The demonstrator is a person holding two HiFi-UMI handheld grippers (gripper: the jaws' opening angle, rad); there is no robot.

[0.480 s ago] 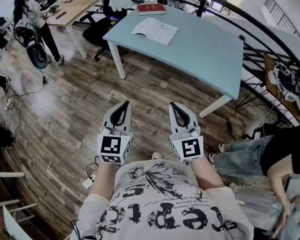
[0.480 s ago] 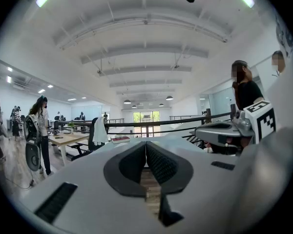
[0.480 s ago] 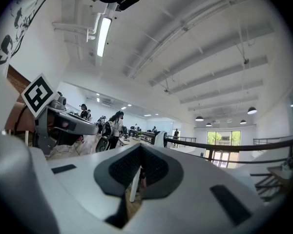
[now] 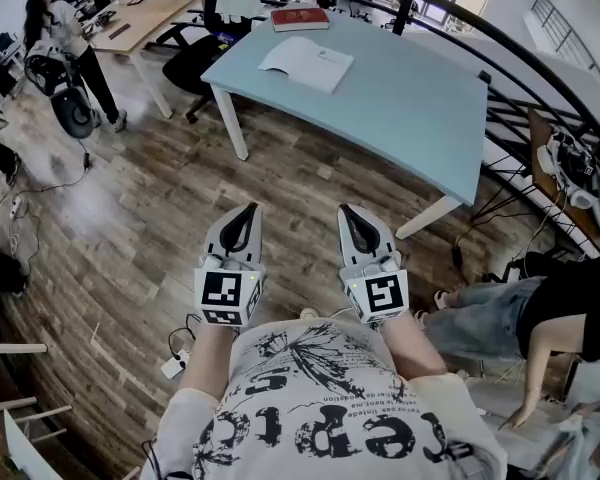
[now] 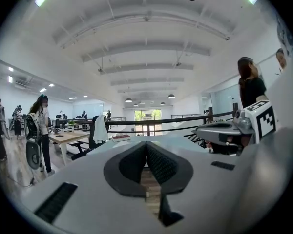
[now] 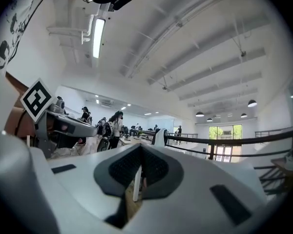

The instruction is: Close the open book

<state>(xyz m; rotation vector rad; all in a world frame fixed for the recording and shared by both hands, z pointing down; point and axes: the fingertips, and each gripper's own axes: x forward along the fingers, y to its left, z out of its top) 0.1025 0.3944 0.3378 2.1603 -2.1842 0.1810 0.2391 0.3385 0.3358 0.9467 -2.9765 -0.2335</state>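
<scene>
- The open book (image 4: 307, 64) lies near the table's (image 4: 420, 108) far left corner; its print is too small to read.
- The left gripper (image 4: 248, 208) and right gripper (image 4: 346, 210) have their jaws together, holding nothing, over the floor.

Open book (image 4: 307, 63) lies on the table (image 4: 420, 108), closed book (image 4: 301, 18) behind it (far edge).

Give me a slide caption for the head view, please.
Left gripper and right gripper shut, short of the table with the open book.
</scene>
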